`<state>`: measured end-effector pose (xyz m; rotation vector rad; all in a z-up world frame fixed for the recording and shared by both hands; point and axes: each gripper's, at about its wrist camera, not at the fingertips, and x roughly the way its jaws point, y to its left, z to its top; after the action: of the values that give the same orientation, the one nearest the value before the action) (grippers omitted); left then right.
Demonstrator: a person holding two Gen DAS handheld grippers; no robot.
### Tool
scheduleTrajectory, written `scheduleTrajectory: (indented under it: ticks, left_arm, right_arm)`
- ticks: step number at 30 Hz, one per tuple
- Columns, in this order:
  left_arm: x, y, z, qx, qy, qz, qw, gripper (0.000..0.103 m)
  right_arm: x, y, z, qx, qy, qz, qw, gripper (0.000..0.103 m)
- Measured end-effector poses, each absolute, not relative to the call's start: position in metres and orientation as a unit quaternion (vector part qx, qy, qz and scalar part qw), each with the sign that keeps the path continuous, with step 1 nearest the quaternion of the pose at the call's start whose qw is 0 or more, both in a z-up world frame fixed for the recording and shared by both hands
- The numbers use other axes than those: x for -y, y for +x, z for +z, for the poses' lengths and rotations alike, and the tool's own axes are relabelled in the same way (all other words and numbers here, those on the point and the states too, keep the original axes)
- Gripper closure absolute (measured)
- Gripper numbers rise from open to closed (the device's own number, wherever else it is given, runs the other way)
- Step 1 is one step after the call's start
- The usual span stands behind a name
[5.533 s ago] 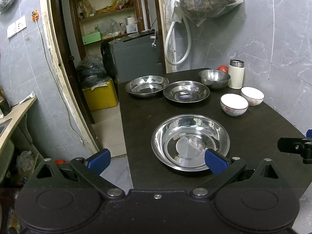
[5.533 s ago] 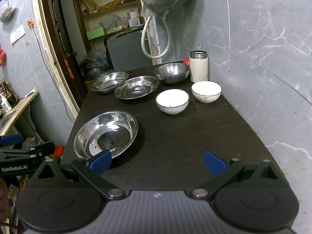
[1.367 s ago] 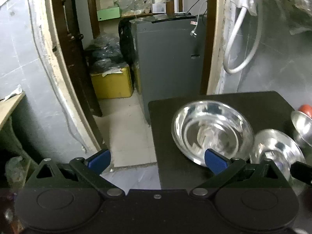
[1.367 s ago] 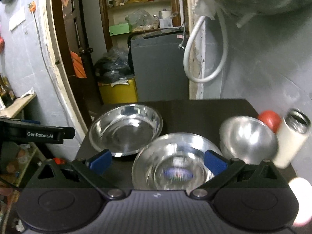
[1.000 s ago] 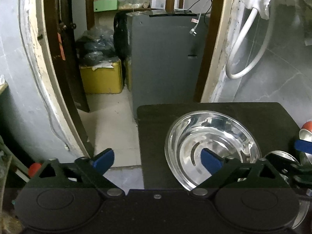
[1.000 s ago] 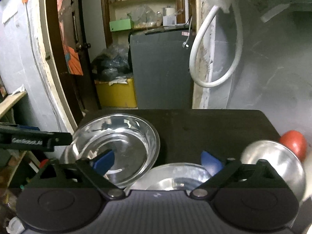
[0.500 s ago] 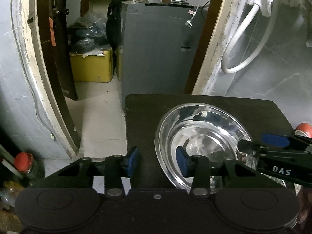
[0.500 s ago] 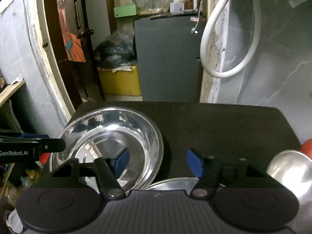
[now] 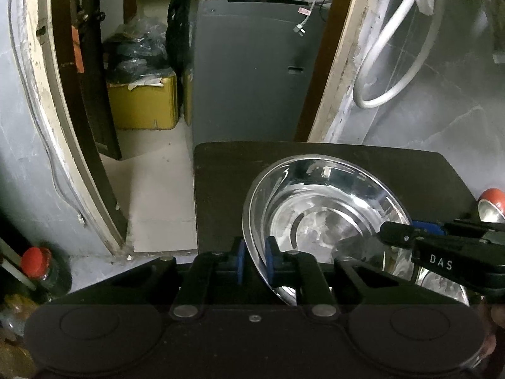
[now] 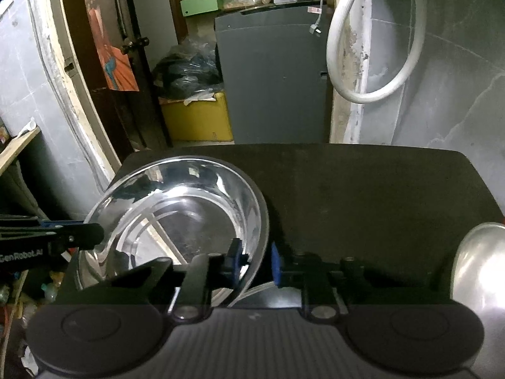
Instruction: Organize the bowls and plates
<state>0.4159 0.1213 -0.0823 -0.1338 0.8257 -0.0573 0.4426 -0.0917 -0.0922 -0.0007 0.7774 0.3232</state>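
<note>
glossy steel plate (image 9: 318, 208); matt dark table (image 9: 221, 170)

Far half of bench (image 10: 363, 186) bare, open passage behind steel plate (image 10: 176, 208). Left edge drops to floor (image 9: 157, 189) (doorway side). Right blocked: deep steel bowl (image 10: 479, 271), red object (image 9: 492, 199), tiled wall (image 10: 457, 94). Second plate (image 9: 442, 287) crowds near right. Hose loop (image 10: 372, 94) overhangs back edge.

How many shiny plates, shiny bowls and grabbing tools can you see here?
Steel plates: 2 (far plate, near plate)
Steel bowl: 1
Tools: 2 (left tool, right tool)
Total: 5
</note>
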Motion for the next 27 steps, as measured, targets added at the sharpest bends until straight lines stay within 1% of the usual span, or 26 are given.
scheduleTrajectory:
  ticks: [10,18,27]
  left_arm:
    - [-0.125,0.409,-0.077,-0.392,-0.062,-0.026,0.917,0.089]
    - [-0.129,0.391,-0.058,-0.375,-0.063,-0.030,0.924,0.090]
    - [-0.123,0.350,-0.030,-0.361,-0.065,-0.032,0.930,0.089]
  right_arm:
    - [0.091,0.434,-0.085,-0.359,0.008,0.159,0.920,0.087]
    - [0.094,0.416,-0.063,-0.340,0.010,0.169,0.925,0.087]
    - [0.106,0.378,-0.033,-0.324,0.016,0.181,0.929,0.087]
